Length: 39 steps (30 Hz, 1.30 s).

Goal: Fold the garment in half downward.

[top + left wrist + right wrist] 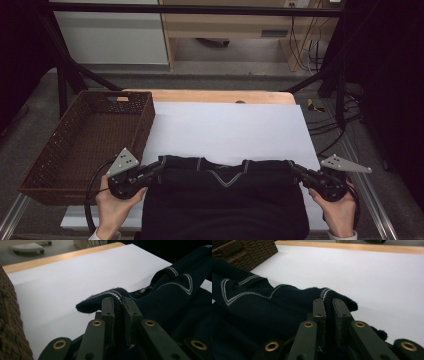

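Dark knit sweater (pixel 225 200), stretched at the near edge of the white-covered surface (pixel 225 130), is pinched by closed left fingers (pixel 110 308) and right fingers (pixel 338 308), so uneven pulling could slip a shoulder free.

A brown wicker basket (pixel 85 145) sits at the table's left edge, beside a white sheet (pixel 230 130) covering the wooden tabletop (pixel 215 96).

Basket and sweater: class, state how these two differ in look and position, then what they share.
The basket is brown, woven and stiff; the sweater is dark navy, knitted and limp. The basket stands untouched at the table's left edge; the sweater is pinched by the left gripper and right gripper. Both rest on the table.
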Tool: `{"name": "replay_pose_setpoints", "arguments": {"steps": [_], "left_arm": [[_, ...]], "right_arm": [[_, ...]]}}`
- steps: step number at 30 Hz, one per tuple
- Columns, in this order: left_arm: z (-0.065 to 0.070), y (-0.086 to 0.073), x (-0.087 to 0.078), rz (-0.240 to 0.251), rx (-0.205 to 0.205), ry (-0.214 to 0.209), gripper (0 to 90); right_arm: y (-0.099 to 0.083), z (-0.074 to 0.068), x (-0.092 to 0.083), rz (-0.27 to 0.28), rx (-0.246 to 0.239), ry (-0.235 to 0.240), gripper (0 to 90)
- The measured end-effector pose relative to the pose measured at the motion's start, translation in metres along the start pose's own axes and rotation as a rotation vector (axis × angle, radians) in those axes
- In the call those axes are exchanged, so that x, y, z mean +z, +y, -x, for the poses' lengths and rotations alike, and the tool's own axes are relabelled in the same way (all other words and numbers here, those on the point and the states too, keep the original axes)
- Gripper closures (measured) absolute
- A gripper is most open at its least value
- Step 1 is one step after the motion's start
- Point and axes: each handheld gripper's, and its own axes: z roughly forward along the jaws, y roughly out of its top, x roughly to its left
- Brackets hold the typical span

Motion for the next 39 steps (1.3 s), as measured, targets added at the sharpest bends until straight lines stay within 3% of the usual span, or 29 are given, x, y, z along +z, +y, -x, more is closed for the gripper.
{"name": "replay_pose_setpoints", "arguments": {"steps": [14,20,23,25,30,34,39], "left_arm": [[0.024,-0.058,-0.004,-0.143,-0.054,-0.060,78.6],[0.026,-0.075,0.006,-0.187,-0.050,-0.068,74.0],[0.024,-0.071,0.010,-0.155,-0.027,-0.056,66.5],[0.022,-0.063,0.012,-0.109,-0.002,-0.025,54.8],[0.014,-0.043,0.026,-0.044,0.032,-0.012,32.9],[0.008,-0.033,0.043,-0.035,0.049,-0.011,19.6],[-0.002,-0.025,0.063,-0.055,0.029,-0.010,11.0]], "right_arm": [[-0.062,-0.002,-0.011,-0.103,0.073,0.017,81.2],[-0.089,-0.002,-0.004,-0.196,0.109,0.009,79.4],[-0.092,-0.002,-0.002,-0.197,0.097,0.013,75.1],[-0.087,-0.004,-0.003,-0.166,0.068,0.006,68.6],[-0.068,-0.005,0.004,-0.049,-0.010,0.007,42.8],[-0.055,0.000,0.020,-0.021,-0.033,0.015,32.2],[-0.043,0.009,0.042,-0.002,-0.052,0.011,22.6]]}}
